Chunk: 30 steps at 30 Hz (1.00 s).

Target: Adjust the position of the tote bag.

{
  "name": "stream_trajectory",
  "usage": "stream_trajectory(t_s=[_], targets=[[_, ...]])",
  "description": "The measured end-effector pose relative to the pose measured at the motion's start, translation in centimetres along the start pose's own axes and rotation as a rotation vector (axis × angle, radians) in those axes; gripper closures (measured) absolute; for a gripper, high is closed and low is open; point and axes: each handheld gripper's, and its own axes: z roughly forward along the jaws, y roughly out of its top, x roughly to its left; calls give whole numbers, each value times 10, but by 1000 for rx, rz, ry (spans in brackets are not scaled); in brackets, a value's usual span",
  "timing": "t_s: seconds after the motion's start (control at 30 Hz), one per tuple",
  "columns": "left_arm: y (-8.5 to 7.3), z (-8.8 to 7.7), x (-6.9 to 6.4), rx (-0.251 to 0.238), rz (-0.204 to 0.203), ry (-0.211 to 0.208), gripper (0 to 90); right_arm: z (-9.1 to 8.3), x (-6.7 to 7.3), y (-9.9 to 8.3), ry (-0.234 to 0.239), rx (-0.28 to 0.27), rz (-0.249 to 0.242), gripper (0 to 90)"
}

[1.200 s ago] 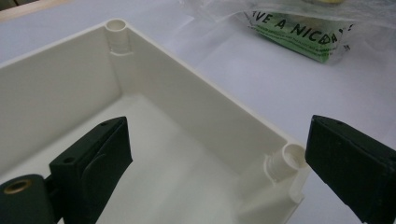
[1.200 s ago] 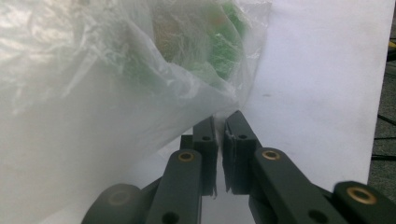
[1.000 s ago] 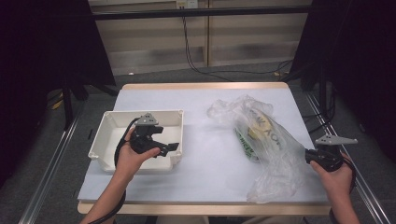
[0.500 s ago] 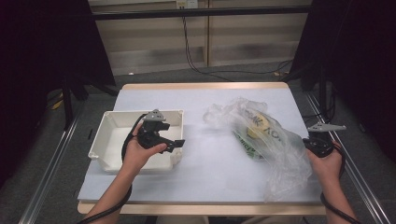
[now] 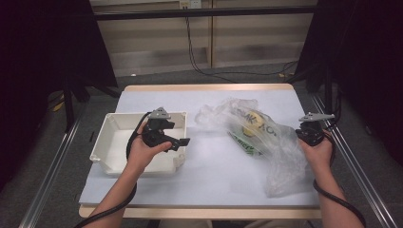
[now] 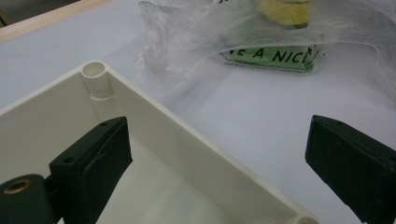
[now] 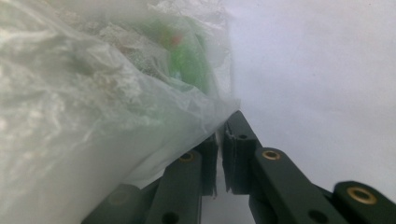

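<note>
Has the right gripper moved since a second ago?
Yes. The right gripper, shut on the plastic bag, has moved away from the table's near edge, toward the far side.

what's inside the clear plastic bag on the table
Through the clear plastic bag a round yellow item and a green printed package show. The crumpled film hides the rest. The right gripper pinches the bag's edge.

A green label (image 6: 273,57) inside the clear plastic bag (image 6: 187,42) reads "E A NICE".
</note>
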Motion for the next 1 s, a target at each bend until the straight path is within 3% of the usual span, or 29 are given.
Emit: stream_trajectory(t_s=[0.17, 0.23, 0.5, 0.87, 1.0], targets=[[3, 1, -4, -5, 8, 1, 74, -3, -1, 1, -17, 0, -1, 774], [3, 1, -5, -2, 11, -3, 76, -13, -6, -4, -36, -14, 23, 695], [11, 9, -16, 2, 34, -23, 79, -39, -12, -21, -67, -26, 63, 597], [17, 22, -27, -4, 59, -52, 79, -68, 1, -42, -56, -23, 81, 524], [18, 24, -28, -2, 64, -56, 79, -79, 13, -52, -38, -22, 78, 507]])
